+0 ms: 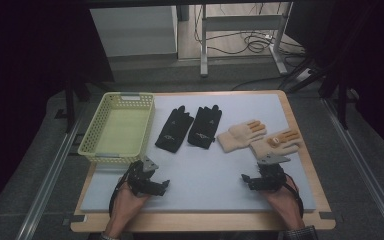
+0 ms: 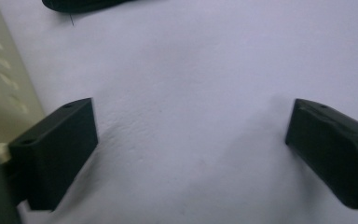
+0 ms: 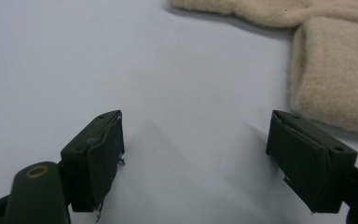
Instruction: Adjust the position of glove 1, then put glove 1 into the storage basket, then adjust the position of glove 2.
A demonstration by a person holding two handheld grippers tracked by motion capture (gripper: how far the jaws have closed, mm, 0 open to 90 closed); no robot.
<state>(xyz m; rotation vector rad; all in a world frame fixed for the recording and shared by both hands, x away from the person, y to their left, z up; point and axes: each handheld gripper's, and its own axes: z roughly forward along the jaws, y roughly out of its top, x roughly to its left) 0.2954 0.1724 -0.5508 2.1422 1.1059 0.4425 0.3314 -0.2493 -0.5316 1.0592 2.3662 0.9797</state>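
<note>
Both tools wide and empty; right tool (image 1: 250, 180) sits just short of the beige glove (image 1: 276, 144), cuff nearest, fingers pointing away

Basket (image 1: 117, 127) left of gloves (image 1: 230, 132), claws nearer the person.

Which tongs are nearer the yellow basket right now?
Left. The left tongs sit just below the yellow basket, near its front corner; the right tongs are far across the mat, below the beige gloves.
</note>
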